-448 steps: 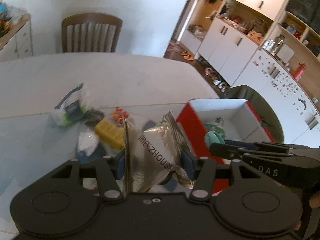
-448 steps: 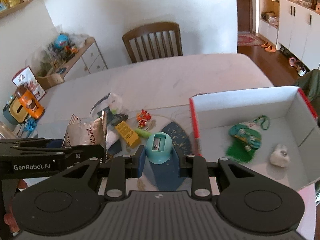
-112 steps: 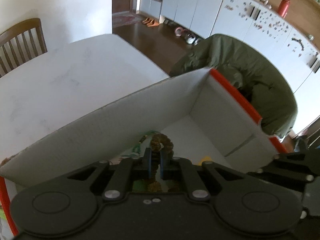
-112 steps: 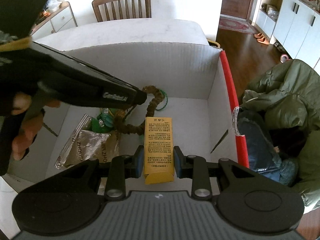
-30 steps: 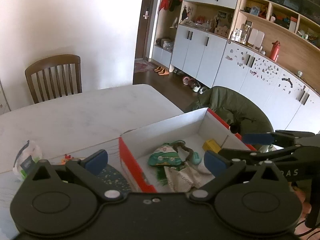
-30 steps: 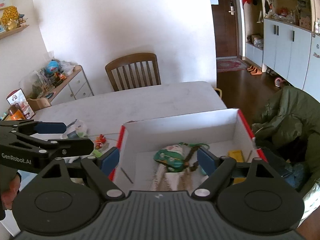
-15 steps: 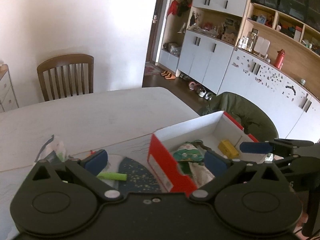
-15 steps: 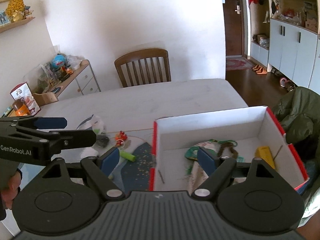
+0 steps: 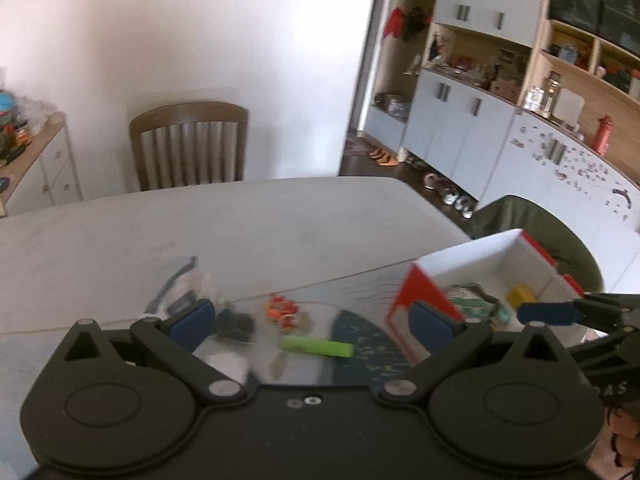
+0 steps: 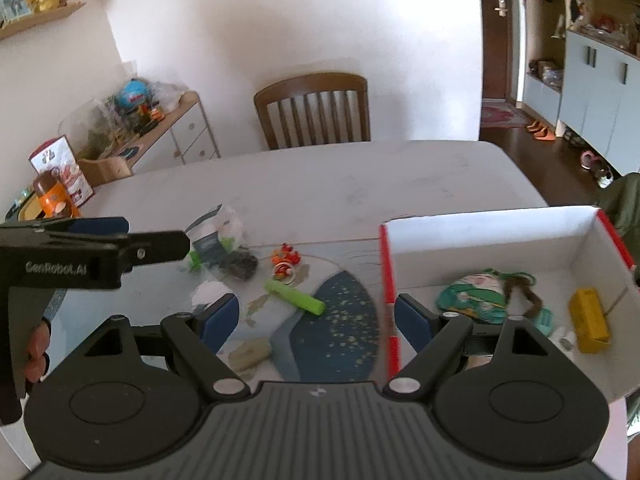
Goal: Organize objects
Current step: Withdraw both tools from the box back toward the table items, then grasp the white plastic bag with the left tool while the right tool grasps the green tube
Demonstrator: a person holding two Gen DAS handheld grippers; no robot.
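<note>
Green and stiff-looking, the marker-like stick (image 10: 294, 298) lies on the table (image 10: 320, 184) just left of the red-edged box (image 10: 492, 220), clear of the orange toy (image 10: 285, 262) and dark lump (image 10: 239, 265). It is probably light and apt to roll, so a pinch across its middle suits. Left tool (image 9: 310, 322) and right tool (image 10: 316, 318) both hang spread and empty; open table surrounds it, the box wall standing near.
</note>
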